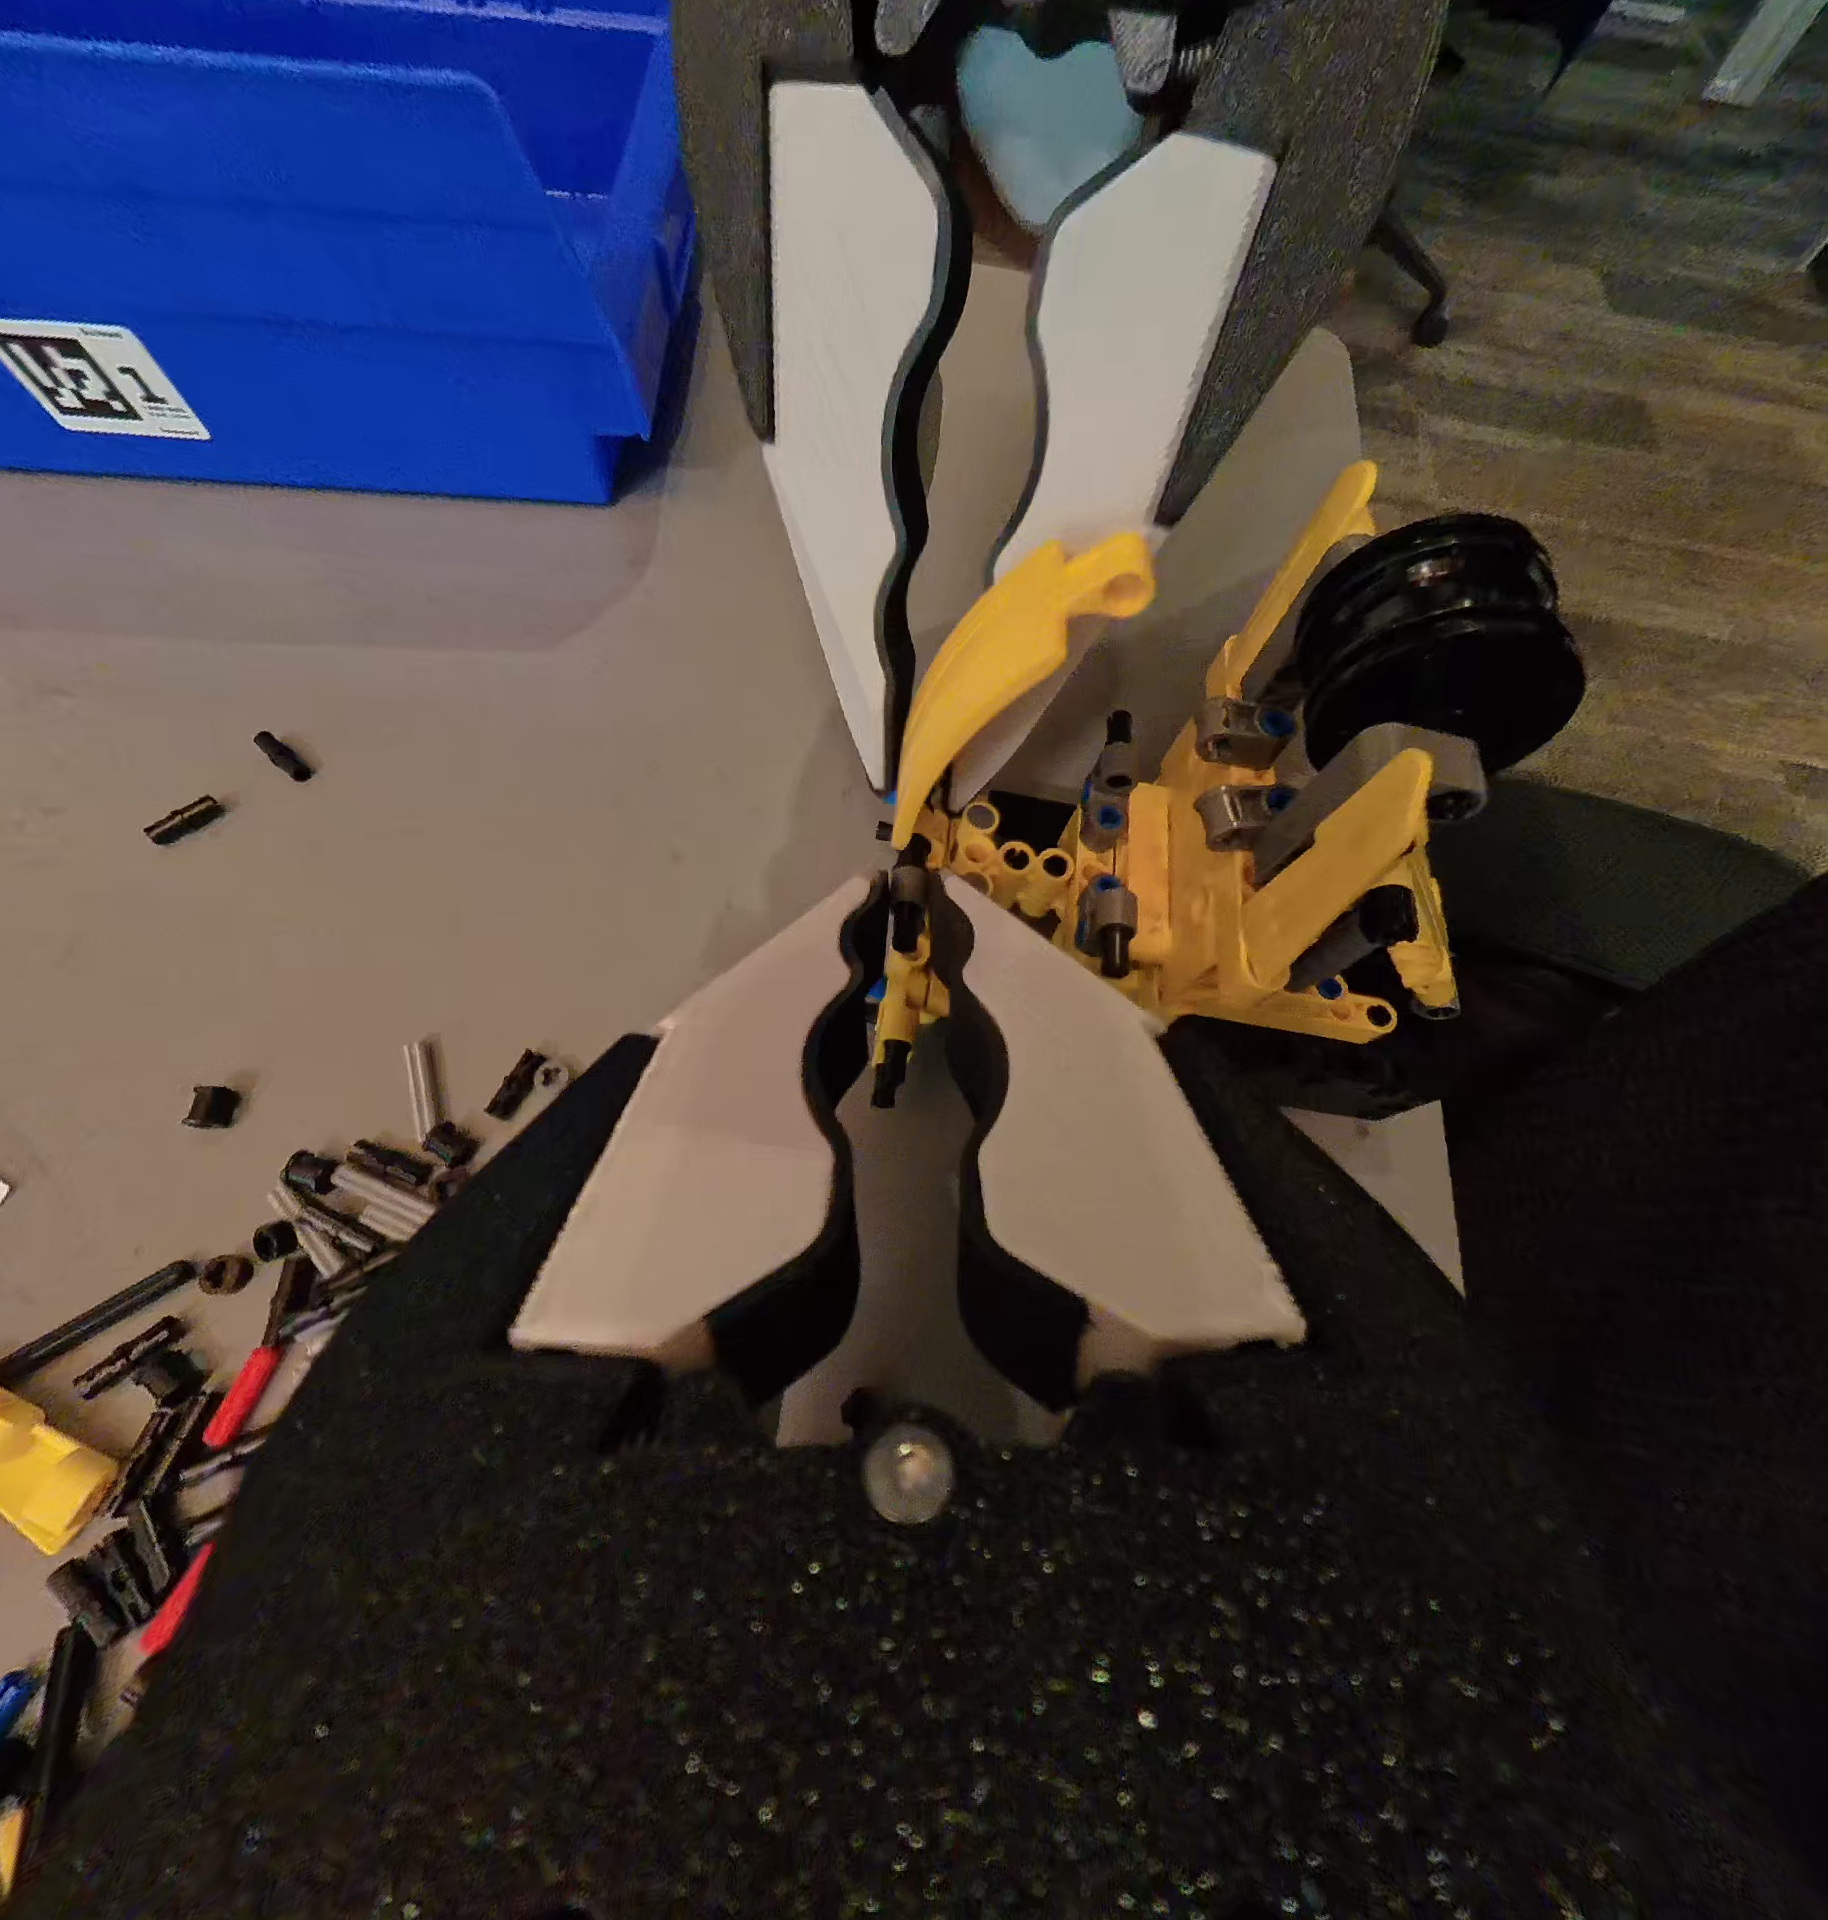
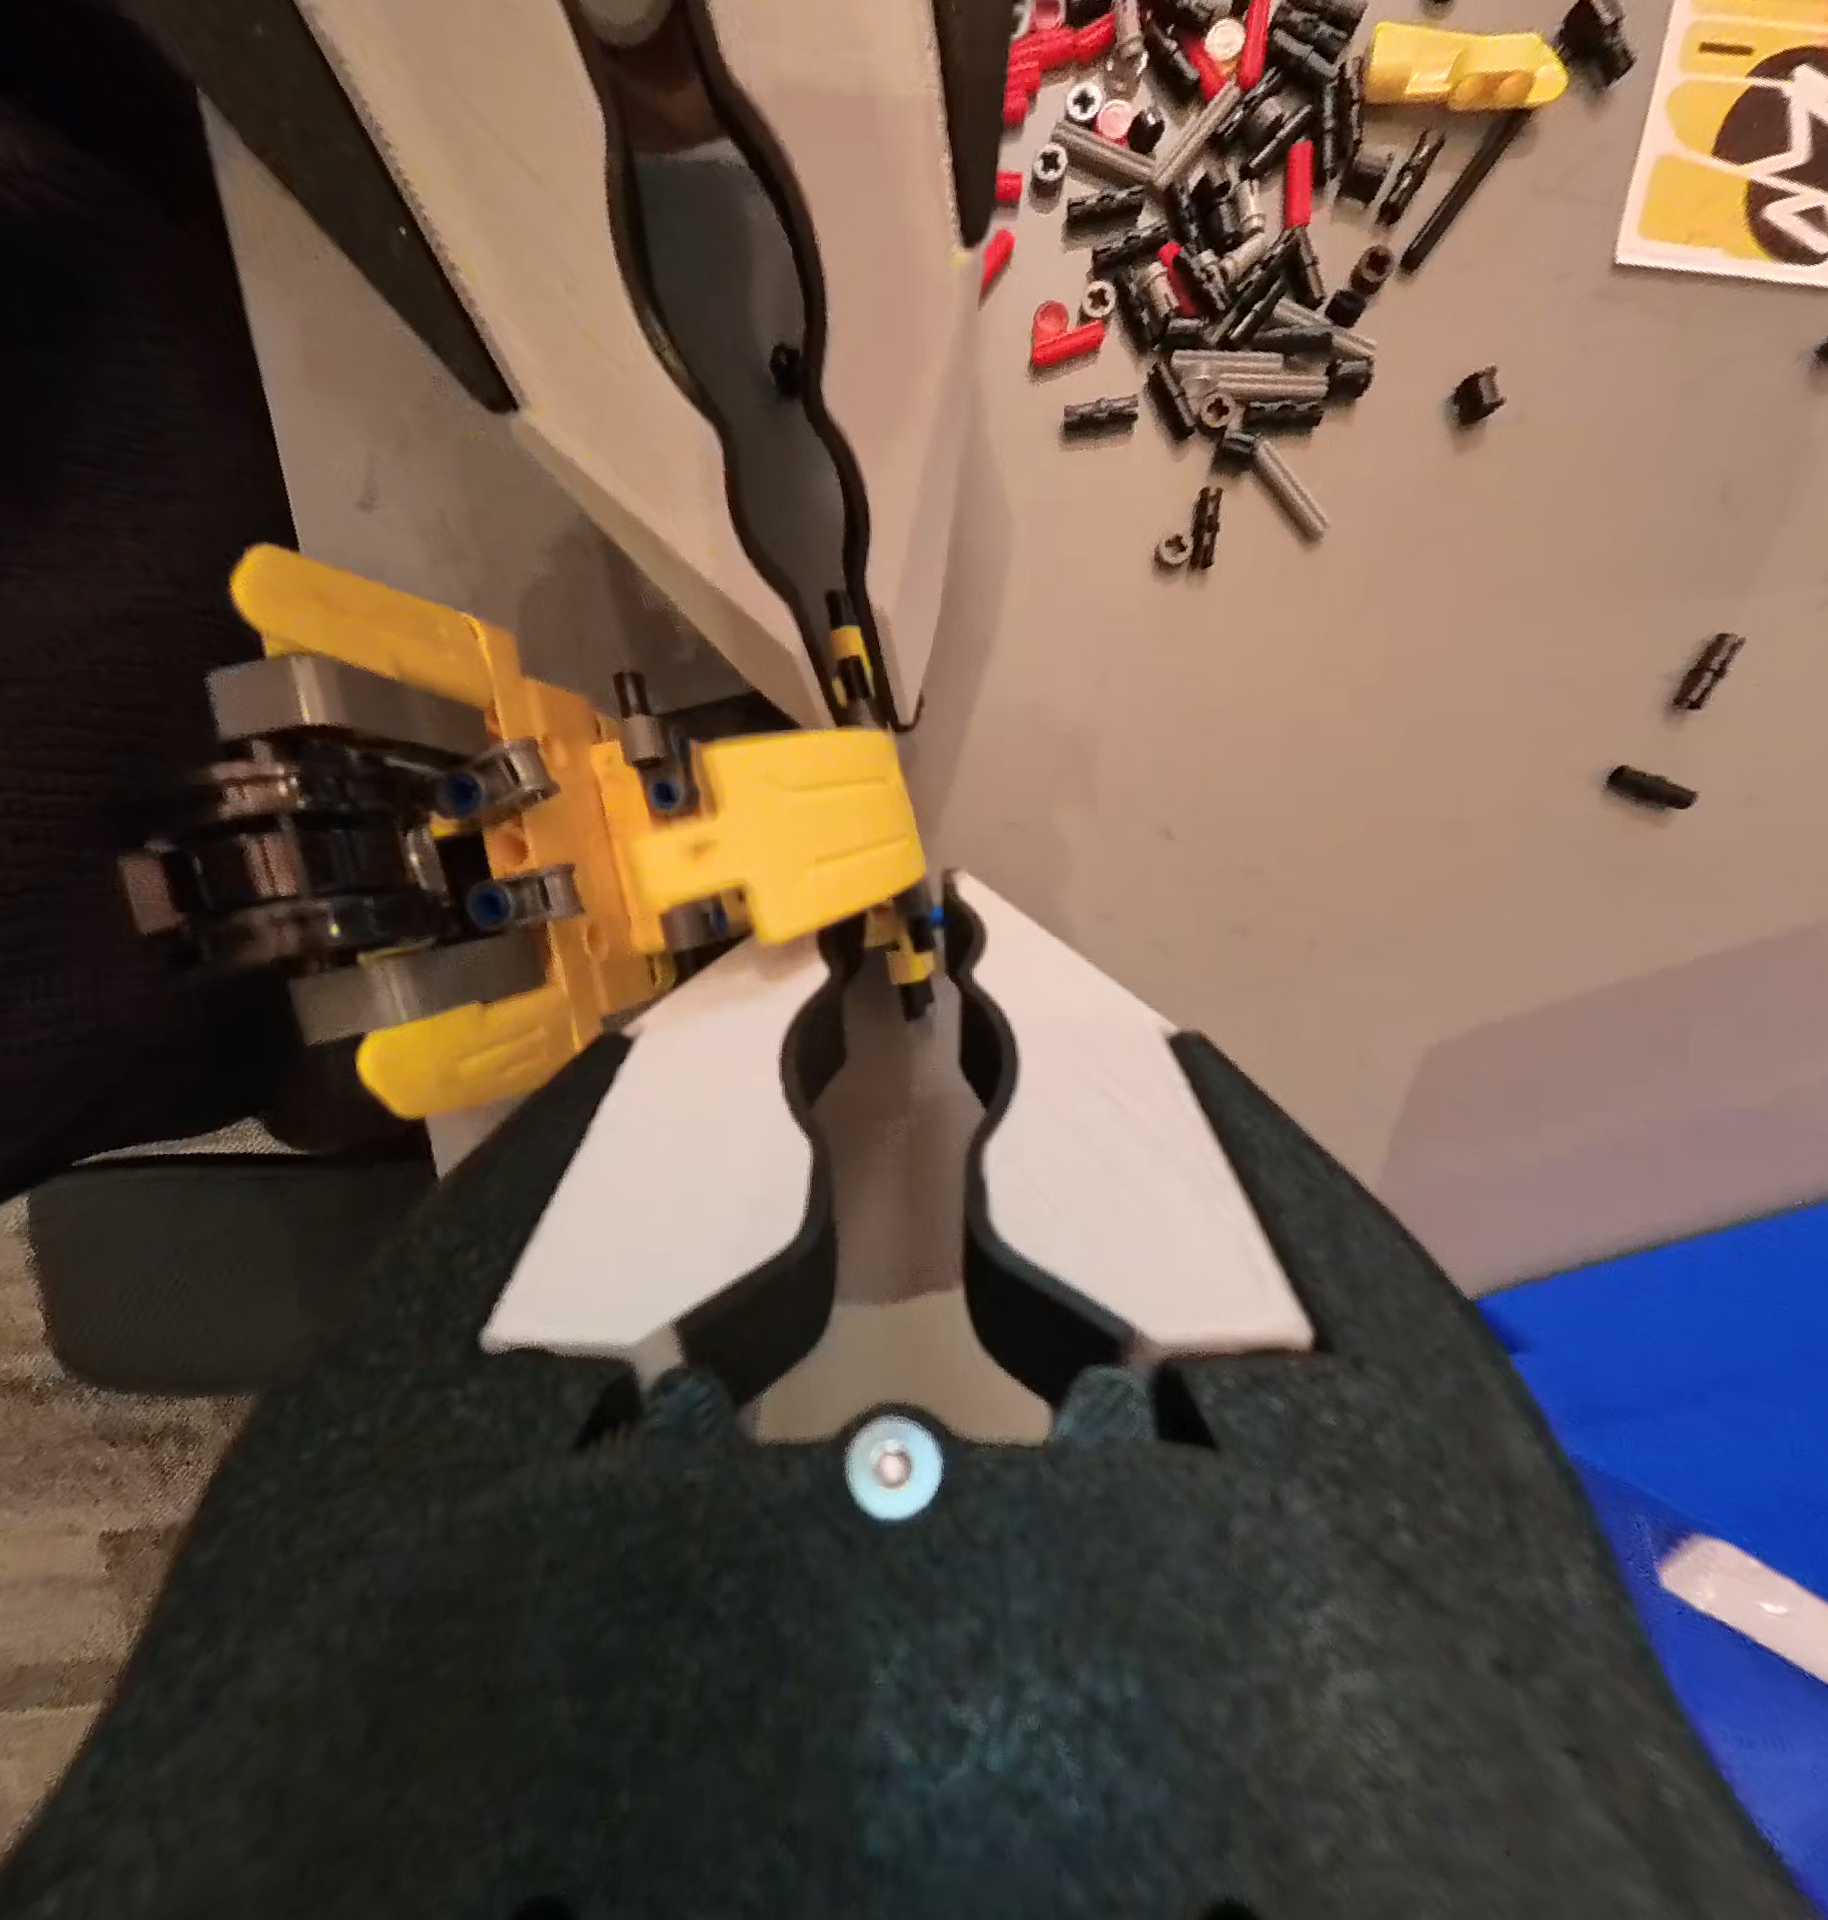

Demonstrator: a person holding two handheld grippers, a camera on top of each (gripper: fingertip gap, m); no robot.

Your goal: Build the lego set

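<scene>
We are gripping a half-built yellow brick model with both claws over the near edge of the grey table: the left gripper is pinching narrowly on its yellow-and-black pin stub, and the right gripper is closing on the same end from the opposite side. The model is already carrying its black wheel and curved yellow panels. A pile of loose pins and axles is lying unused farther in, beside a sticker sheet and a blue bin.

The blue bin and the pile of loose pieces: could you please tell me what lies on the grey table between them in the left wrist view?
In the left wrist view, only two small black pins lie on that stretch of grey table between blue bin and pile.
</scene>
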